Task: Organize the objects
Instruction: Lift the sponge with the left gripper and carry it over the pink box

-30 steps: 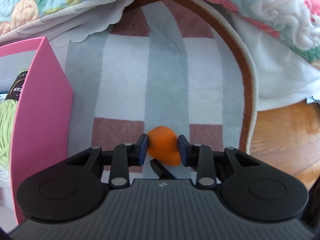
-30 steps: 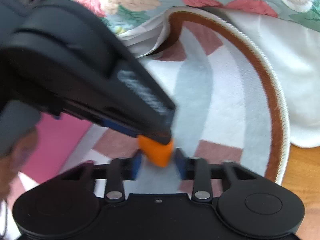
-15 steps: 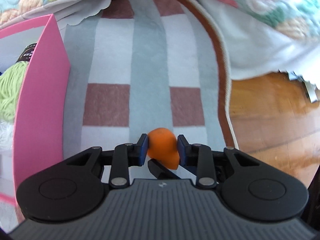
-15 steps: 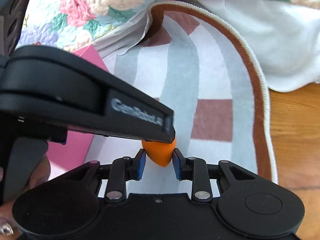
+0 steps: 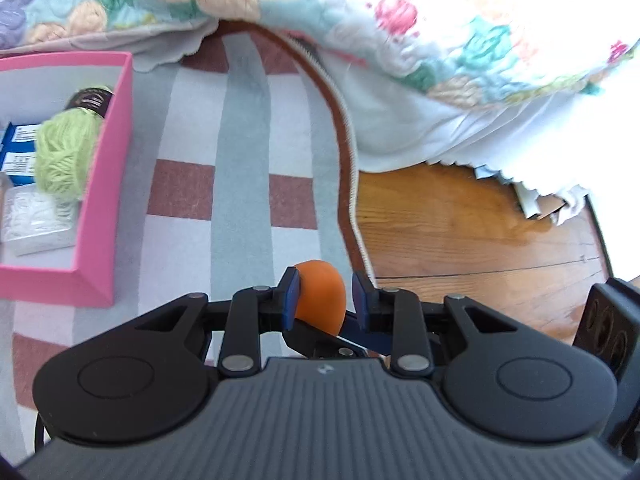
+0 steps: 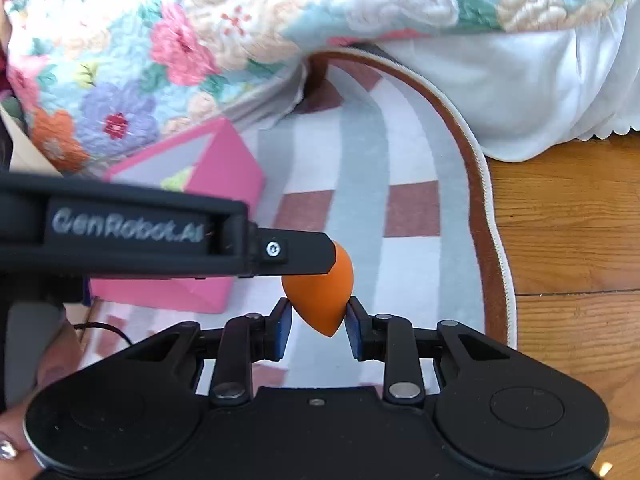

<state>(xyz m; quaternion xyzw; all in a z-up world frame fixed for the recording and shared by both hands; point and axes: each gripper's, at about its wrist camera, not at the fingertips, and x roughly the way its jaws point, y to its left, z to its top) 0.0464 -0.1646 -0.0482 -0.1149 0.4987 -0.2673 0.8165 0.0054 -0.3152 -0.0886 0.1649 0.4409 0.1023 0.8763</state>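
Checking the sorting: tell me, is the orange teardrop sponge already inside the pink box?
No, the orange teardrop sponge hangs above the rug, outside the pink box.

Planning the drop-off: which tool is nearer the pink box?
Left. The left tool, closing with the orange sponge between its jaws, sits just right of the pink box. The right tool, also on the sponge, is beyond it, farther from the box.

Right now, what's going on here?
A person holds two handheld grippers, and both are on one orange teardrop sponge, held above the striped rug. The right gripper pinches its pointed end. The left gripper has the rounded end between its jaws, which are closing. A pink box with green yarn inside sits on the rug, to the left in both views.
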